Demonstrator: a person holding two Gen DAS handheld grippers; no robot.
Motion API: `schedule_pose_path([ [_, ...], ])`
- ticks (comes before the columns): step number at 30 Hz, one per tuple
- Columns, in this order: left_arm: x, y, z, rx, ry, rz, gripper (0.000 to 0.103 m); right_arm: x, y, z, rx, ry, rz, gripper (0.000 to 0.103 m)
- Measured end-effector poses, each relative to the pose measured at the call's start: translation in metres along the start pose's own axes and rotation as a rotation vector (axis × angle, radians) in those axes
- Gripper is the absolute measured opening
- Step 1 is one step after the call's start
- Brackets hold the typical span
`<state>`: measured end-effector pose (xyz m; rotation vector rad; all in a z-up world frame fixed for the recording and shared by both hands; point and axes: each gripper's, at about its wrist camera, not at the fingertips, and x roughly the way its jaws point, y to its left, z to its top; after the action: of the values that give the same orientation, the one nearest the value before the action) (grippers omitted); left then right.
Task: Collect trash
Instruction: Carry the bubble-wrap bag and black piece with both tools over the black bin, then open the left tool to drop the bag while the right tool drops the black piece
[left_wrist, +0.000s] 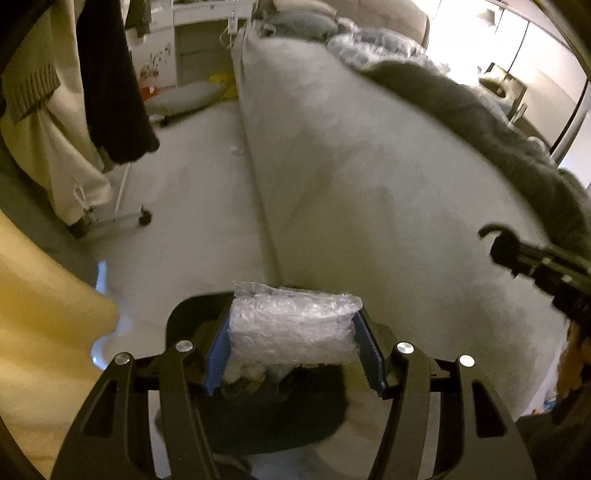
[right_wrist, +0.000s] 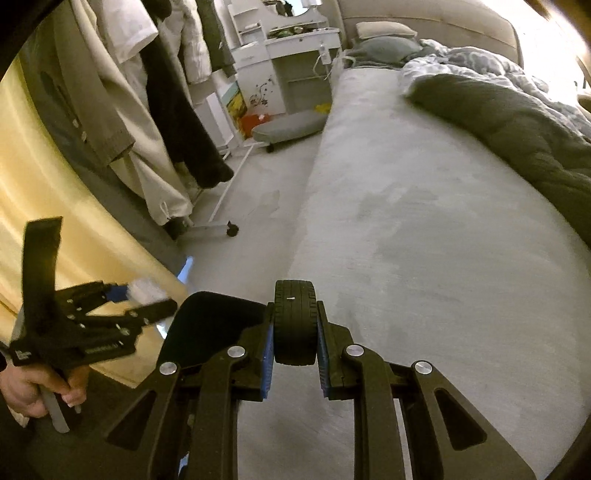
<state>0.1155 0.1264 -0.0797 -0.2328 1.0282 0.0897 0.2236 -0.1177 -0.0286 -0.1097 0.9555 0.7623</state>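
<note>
Right wrist: rt tool (right_wrist: 295, 341) clamped on small black wheel (right_wrist: 294, 325), lt tool (left_wrist: 291, 343) on bubble wrap (left_wrist: 291, 325), over grey bed (right_wrist: 424, 229).

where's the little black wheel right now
In the right wrist view the black wheel is clamped upright between the right tongs, just right of the dark bin at the bed's edge.

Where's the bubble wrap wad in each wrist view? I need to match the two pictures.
Left wrist view: the bubble wrap wad is at bottom centre, clamped between the left gripper pads, above the black bin.
Right wrist view: a white blur at far left, in that same gripper.
Shared landmark: the black bin beside the bed.
</note>
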Motion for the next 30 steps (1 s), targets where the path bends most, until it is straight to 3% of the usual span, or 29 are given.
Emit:
schedule_pose_path([
  [17,0.037,0.054,-0.029,-0.051,0.244,0.035,0.063,0.059,0.062,0.018,-0.072,0.090,0.063,0.020],
  [30,0.044,0.077,-0.043,-0.103,0.326,0.019,0.063,0.096,0.081,0.015,-0.103,0.174,0.065,0.020],
])
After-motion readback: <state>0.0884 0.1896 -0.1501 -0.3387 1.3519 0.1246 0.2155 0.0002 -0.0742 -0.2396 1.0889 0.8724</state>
